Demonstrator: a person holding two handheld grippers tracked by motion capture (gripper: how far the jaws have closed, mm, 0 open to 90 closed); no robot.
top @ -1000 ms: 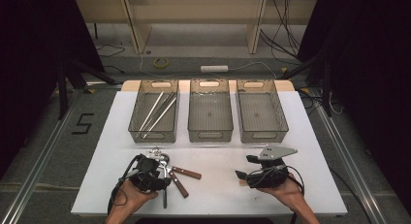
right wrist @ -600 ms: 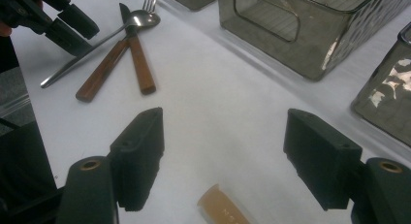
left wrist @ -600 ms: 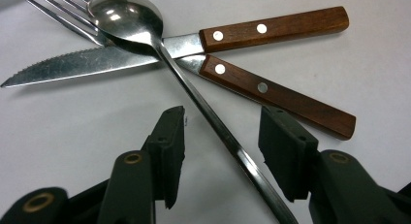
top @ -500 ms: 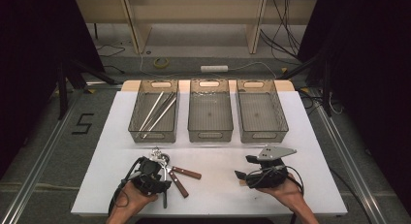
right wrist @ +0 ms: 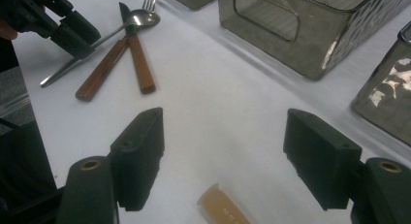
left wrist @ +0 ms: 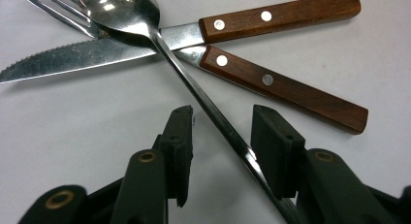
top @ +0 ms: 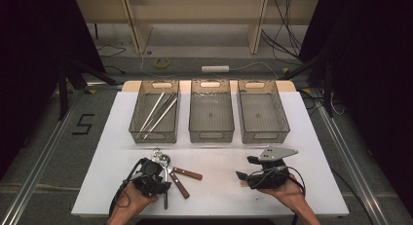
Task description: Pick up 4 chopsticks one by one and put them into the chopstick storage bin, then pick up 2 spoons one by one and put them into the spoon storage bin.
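Spoon (left wrist: 160, 44) lying on the white table (top: 219, 191) at its near left, bowl resting over the crossed blades of two wooden-handled knives (left wrist: 281, 86), with a fork (left wrist: 53, 6) partly under the bowl. The left gripper (left wrist: 220, 139) is straddling the spoon's slim handle with its jaws parted, one pad on each side and neither yet pressing the metal. The handle is running diagonally between the pads and lying nearer the right one, so a good grasp probably calls for centring the handle first, closing squarely across it, and lifting straight up so that the bowl clears the knives without dragging them. A thin polished handle is likely to twist or slip if pinched off-centre.

The right gripper (right wrist: 223, 156) is waiting released above bare table at the near right, a small tan cylinder (right wrist: 223, 209) lying between its jaws, untouched.

Three smoky translucent bins are standing in a row at the far side. The left bin (top: 156, 113) is holding several long silver utensils laid lengthwise; the middle bin (top: 211, 113) and the right bin (top: 263, 113) appear empty.
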